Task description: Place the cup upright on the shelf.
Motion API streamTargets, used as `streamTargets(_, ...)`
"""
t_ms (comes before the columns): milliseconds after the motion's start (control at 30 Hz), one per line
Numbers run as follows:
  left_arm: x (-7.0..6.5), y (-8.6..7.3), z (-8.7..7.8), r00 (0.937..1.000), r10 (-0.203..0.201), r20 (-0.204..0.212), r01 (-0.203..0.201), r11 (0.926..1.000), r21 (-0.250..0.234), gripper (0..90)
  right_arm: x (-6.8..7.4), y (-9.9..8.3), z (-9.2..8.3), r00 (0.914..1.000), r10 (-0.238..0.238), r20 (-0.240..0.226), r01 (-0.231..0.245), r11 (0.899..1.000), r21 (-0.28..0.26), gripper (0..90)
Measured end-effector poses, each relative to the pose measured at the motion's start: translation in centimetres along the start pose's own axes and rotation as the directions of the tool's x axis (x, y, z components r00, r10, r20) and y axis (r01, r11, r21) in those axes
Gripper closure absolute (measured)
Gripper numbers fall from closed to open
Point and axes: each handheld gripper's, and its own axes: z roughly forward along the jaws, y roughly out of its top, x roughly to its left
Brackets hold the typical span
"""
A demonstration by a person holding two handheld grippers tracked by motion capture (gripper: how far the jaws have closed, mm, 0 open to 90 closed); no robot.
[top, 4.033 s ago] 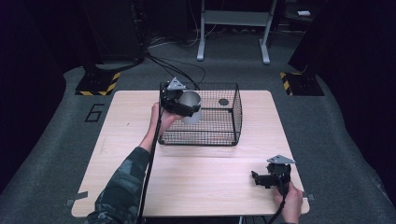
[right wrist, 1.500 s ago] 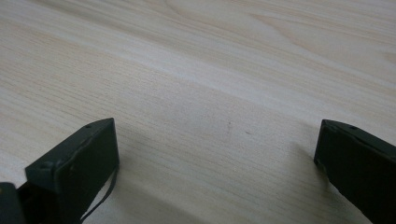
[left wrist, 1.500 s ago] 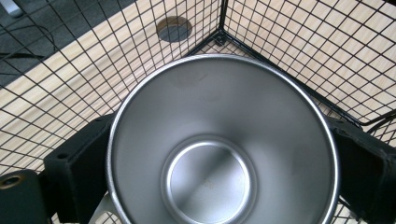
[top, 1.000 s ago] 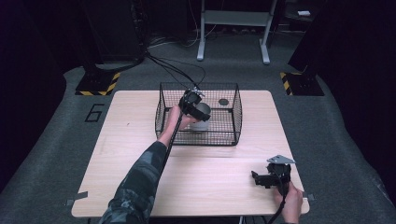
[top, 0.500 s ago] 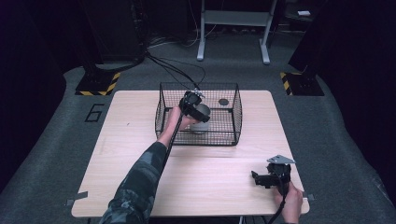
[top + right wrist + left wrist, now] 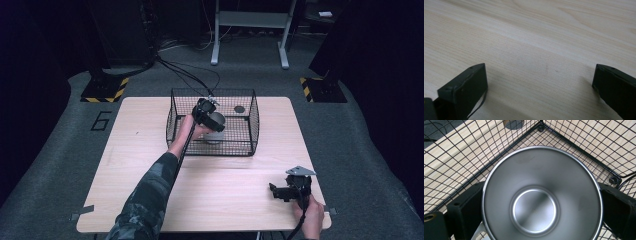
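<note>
Table: pale wood top (image 6: 150, 150), rectangular, standing on grey carpet in a dark room.
Floor: number 6 (image 6: 101, 120) marked beside the table's left edge; yellow-and-black striped plates (image 6: 106, 90) at two dark stands beyond the far corners.
Background: white metal frame (image 6: 250, 30) against the far wall.
Basket: black wire basket (image 6: 250, 142), open-topped, on the far middle of the table, short of the far edge.
Cup: steel cup (image 6: 541, 195), mouth towards the camera, inside the basket near one corner.
Left gripper: left gripper (image 6: 207, 114) reaches over the basket's rim, jaws clamped on the cup's two sides.
Right gripper: right gripper (image 6: 280, 192) near the front right corner, jaws spread wide over bare wood.
Open room: near half and left side of the top lie bare.
Disc: dark disc (image 6: 239, 109) on the basket floor, far right part.
</note>
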Motion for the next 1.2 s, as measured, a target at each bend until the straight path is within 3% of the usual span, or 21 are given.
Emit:
streamTargets(67,-0.2,0.0,0.0,0.9999,0.011,-0.007,-0.011,0.9999,-0.001,5.2,0.0,0.0,0.0,1.0,-0.001,-0.002,0.001,1.0,0.002,0.0)
streamTargets(233,-0.1,0.0,-0.1,0.9998,-0.019,0.0,0.019,0.9987,-0.047,3.2,0.0,0.0,0.0,1.0,-0.002,-0.001,0.002,1.0,0.002,0.0)
streamTargets(500,0.0,0.1,-2.0,0.9994,-0.031,0.014,0.032,0.9932,-0.112,0.0,0.0,0.0,0.0,1.0,-0.004,-0.003,0.004,1.0,0.002,0.0)
streamTargets(767,-0.3,-0.4,-4.8,0.9988,0.005,0.048,0.003,0.9857,-0.168,0.1,0.0,0.0,0.0,1.0,-0.007,-0.001,0.007,1.0,0.001,0.0)
streamTargets(1200,-2.9,-3.0,-10.1,0.995,0.094,0.033,-0.084,0.9691,-0.232,0.1,-0.1,0.0,0.0,1.0,-0.007,-0.002,0.007,1.0,0.005,0.0)
